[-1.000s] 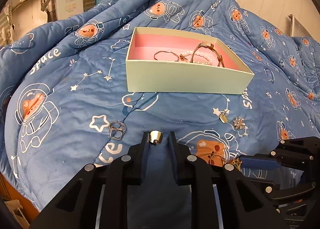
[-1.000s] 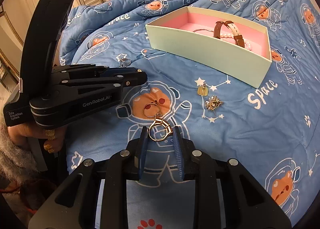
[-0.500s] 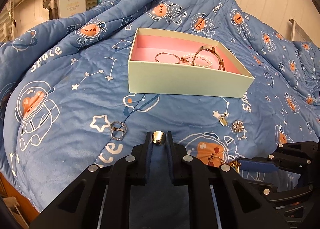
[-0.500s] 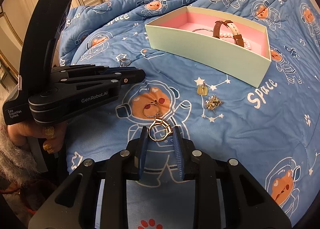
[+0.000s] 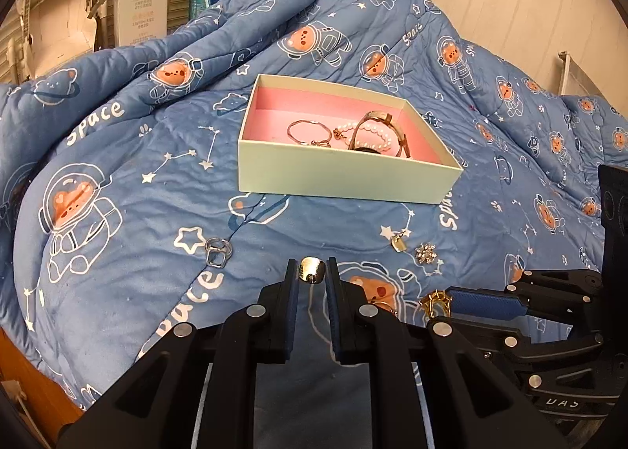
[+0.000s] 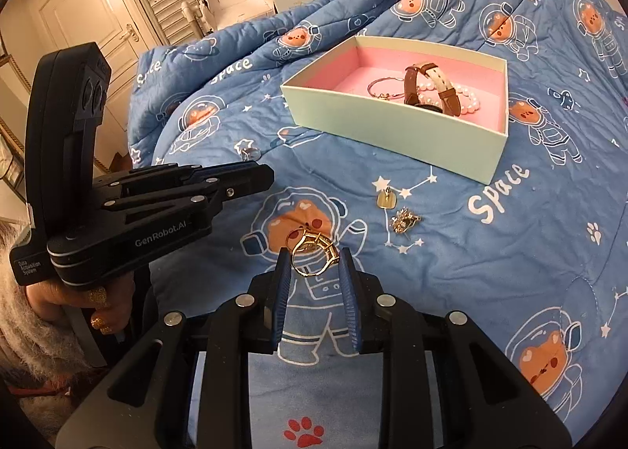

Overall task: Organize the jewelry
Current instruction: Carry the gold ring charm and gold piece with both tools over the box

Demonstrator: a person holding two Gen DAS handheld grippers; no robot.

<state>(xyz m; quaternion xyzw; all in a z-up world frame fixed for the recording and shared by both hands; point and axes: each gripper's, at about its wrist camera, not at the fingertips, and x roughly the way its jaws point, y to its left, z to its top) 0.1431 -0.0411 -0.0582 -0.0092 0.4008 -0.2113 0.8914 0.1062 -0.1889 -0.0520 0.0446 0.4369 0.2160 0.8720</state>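
Left gripper (image 5: 313,277) pinches a small gold piece (image 5: 312,274); right gripper (image 6: 313,261) clamps a gold ring (image 6: 313,257). Both tiny, slick, light, so grip the band. Box (image 6: 392,135) sits at 1 o'clock.

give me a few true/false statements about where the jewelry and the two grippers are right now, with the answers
1. The left gripper is closed on a small gold piece. True.
2. The brown-strapped watch lies on the quilt outside the box. False: it sits inside the pink-lined box, by a pearl bracelet.
3. The right gripper has a gold ring between its fingers. True.
4. The box has its lid on. False: it is open at the top.
5. A silver ring lies on the quilt, left of the left gripper. True.
6. The small gold tag is inside the box. False: it lies on the quilt beside a sparkly brooch.
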